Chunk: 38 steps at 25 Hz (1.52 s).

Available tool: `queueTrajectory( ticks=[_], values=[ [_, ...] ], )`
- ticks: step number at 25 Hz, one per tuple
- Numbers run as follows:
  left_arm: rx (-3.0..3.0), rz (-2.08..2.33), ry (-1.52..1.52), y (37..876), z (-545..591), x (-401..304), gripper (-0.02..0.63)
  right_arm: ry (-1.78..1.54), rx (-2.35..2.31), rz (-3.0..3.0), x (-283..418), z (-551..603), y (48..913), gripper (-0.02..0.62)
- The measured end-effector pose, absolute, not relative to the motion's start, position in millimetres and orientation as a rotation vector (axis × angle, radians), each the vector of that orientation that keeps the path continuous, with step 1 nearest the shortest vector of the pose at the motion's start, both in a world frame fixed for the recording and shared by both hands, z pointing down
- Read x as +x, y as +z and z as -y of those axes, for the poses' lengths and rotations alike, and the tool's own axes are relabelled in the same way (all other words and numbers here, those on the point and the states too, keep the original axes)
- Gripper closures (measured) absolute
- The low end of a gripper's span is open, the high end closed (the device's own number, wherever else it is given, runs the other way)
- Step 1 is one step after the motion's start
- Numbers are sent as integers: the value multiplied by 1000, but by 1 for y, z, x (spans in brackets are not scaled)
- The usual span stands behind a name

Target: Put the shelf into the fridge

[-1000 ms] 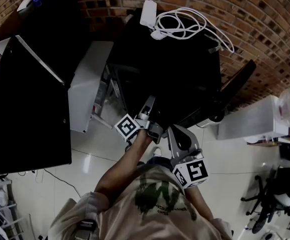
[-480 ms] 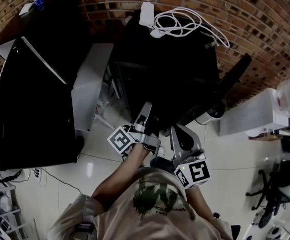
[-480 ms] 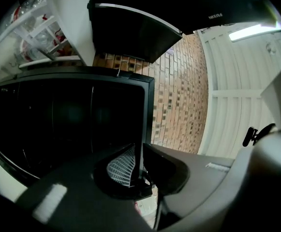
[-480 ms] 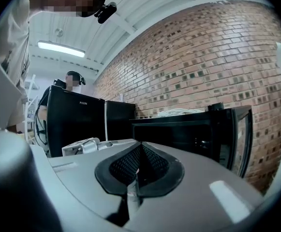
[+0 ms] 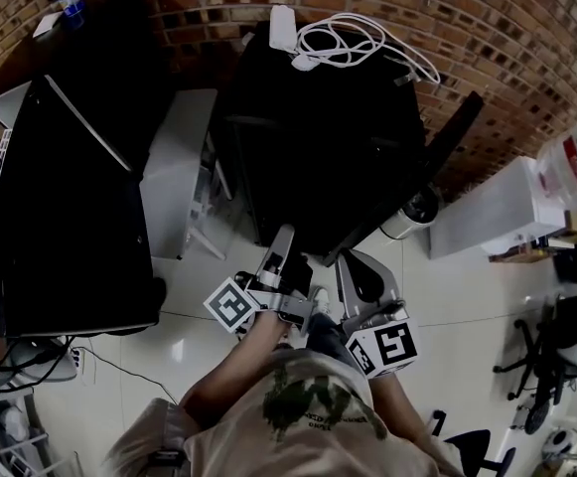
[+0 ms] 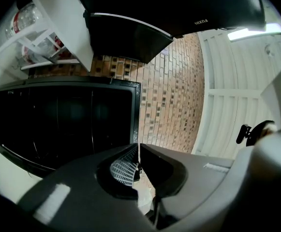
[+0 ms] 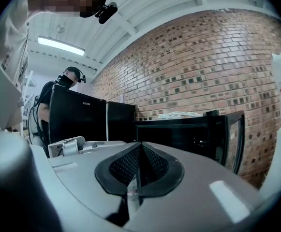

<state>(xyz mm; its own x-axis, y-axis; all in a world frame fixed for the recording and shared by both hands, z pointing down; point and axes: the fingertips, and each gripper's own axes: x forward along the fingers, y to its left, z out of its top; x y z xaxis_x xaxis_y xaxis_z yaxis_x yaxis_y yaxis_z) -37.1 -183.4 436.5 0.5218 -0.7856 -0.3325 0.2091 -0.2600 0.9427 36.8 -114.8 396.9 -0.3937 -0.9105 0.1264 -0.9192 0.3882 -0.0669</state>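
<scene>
The small black fridge [image 5: 328, 137] stands against the brick wall with its door [image 5: 449, 152] swung open to the right. Its inside is too dark to make out a shelf. My left gripper [image 5: 284, 238] hangs just in front of the fridge's open front. Its jaws have just been closing and now meet with nothing between them [image 6: 139, 151]. Beside it, on the right, my right gripper [image 5: 352, 268] is shut and empty [image 7: 139, 151]. The right gripper view shows the same fridge [image 7: 184, 132] ahead, with its glass door [image 7: 229, 137] open.
A tall black fridge [image 5: 70, 207] stands at the left, its white door [image 5: 174, 167] open and bottles in the door racks [image 6: 34, 33]. White cables [image 5: 353, 38] lie on the small fridge. A white box [image 5: 497, 212] and a bottle [image 5: 576, 162] are at the right. A person in black [image 7: 58, 93] stands by the tall fridge.
The left gripper has drawn back from the small fridge's opening toward the person's body. The right gripper has shifted only slightly.
</scene>
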Motion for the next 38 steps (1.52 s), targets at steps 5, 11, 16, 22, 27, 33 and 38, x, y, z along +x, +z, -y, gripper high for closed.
queueTrajectory(
  ticks=[5,11,16,22,27,33,38],
  values=[
    [1561,513,-1001,432,158,-43,606,189,1702,2543,28,97,395,595],
    [1578,515,-979,421,136,-40,606,174,1703,2553,27,82,386,595],
    [1594,532,-981,411,125,-34,606,162,1683,2576,34,76,380,595],
    [1604,560,-982,405,112,-21,606,146,1668,2597,46,67,373,595],
    [1583,570,-980,407,100,-11,606,164,1676,2601,57,57,374,595],
    [1576,584,-985,409,95,-6,606,161,1673,2609,65,50,376,595],
    [1578,589,-980,409,90,0,606,161,1673,2614,71,46,376,595]
  ],
)
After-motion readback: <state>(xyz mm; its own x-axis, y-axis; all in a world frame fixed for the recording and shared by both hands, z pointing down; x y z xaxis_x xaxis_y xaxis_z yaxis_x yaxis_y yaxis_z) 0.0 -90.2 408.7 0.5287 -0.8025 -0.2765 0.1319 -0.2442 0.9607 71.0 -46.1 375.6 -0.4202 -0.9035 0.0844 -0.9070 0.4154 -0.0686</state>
